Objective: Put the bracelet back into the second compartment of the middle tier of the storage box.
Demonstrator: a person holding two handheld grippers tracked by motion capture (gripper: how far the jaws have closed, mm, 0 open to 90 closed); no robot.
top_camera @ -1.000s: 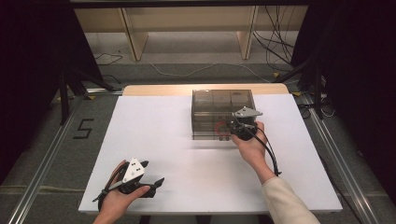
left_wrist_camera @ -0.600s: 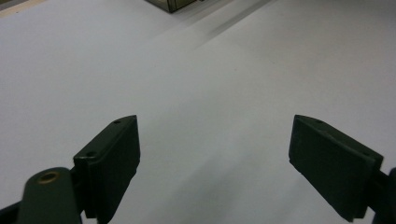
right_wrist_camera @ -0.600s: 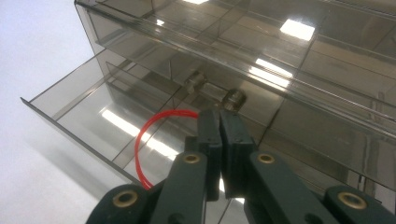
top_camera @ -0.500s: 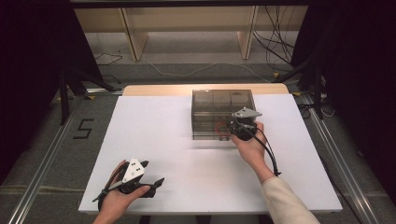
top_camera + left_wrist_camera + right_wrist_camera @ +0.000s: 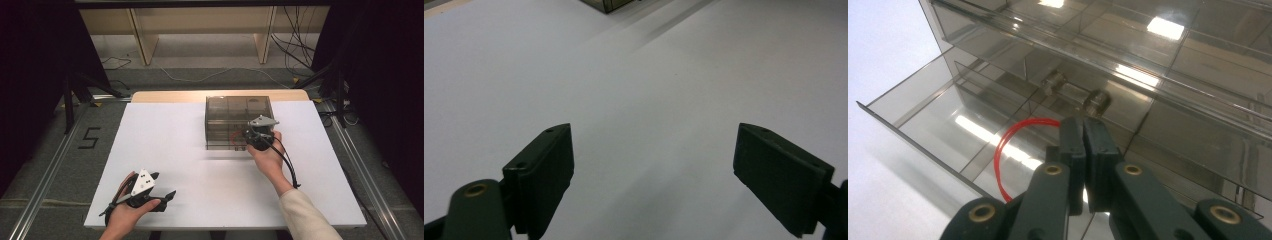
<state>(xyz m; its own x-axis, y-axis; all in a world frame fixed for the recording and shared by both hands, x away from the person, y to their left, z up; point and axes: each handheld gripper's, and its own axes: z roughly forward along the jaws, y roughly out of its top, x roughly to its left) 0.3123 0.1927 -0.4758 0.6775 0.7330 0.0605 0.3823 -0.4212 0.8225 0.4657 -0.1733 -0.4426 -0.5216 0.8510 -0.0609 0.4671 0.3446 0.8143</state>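
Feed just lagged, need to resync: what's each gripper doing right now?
Left gripper: open, nothing between its jaws, over the white table.
Right gripper: shut on the red loop at the clear drawer box.

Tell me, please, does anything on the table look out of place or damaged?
Nothing looks damaged or spilled. The clear drawer box sits square on the white table, its bottom drawer pulled out, with a red ring above it at the shut right gripper.
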